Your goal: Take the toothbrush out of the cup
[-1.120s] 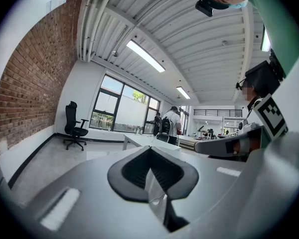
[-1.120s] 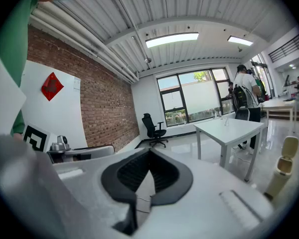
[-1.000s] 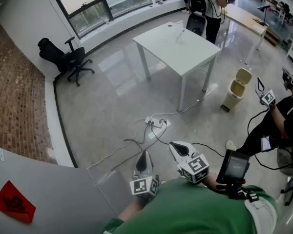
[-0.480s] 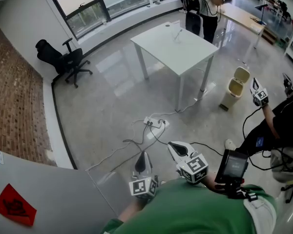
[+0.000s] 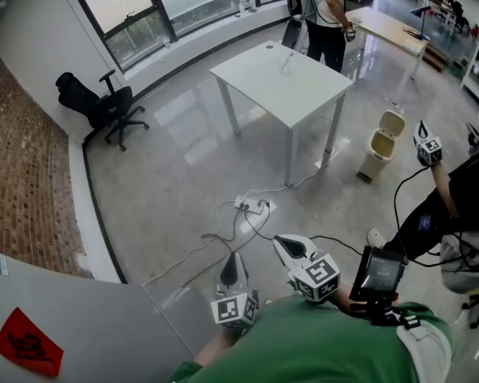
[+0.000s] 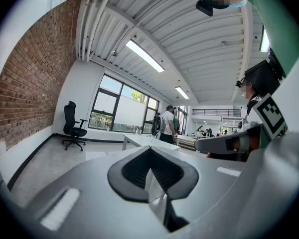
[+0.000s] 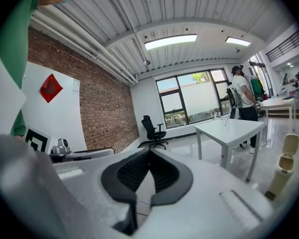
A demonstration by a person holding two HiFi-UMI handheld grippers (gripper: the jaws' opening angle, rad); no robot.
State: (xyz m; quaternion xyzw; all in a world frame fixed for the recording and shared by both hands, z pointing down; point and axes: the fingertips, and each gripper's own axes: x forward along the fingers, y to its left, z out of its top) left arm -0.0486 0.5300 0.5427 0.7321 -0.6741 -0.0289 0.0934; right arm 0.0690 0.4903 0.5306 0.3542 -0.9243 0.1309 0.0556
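White and bare but for two small items, the desk [image 5: 303, 94] stands out on the grey polished floor [image 5: 168, 182], well apart from both grippers. On its far part a small pale upright shape looks like the cup [image 5: 286, 64]. The toothbrush is too small to make out, so I cannot tell whether it stands in the cup. The left gripper [image 5: 235, 257] and the right gripper [image 5: 279, 240] are held close in front of the person's green shirt [image 5: 303, 341], side by side, both pointing roughly toward the desk. In the left gripper view the dark jaws of the left gripper [image 6: 149, 148] meet at their tips with nothing between them. The right gripper view shows the same for the right gripper [image 7: 149, 152]: jaws closed and empty, with the desk [image 7: 229, 128] off to the right beyond them. A power strip [image 5: 253, 205] with trailing cables lies on the floor between the person and the desk. A beige bin [image 5: 381, 146] with its lid tilted up stands near the desk's right corner, and a black office chair [image 5: 104, 106] sits by the windows next to the brick wall [image 5: 24, 166]. One person [image 5: 323, 14] stands just behind the desk. Another person [image 5: 463, 198] at the right edge raises a marked gripper. A red diamond sign [image 5: 28, 345] is fixed on the white panel at lower left.
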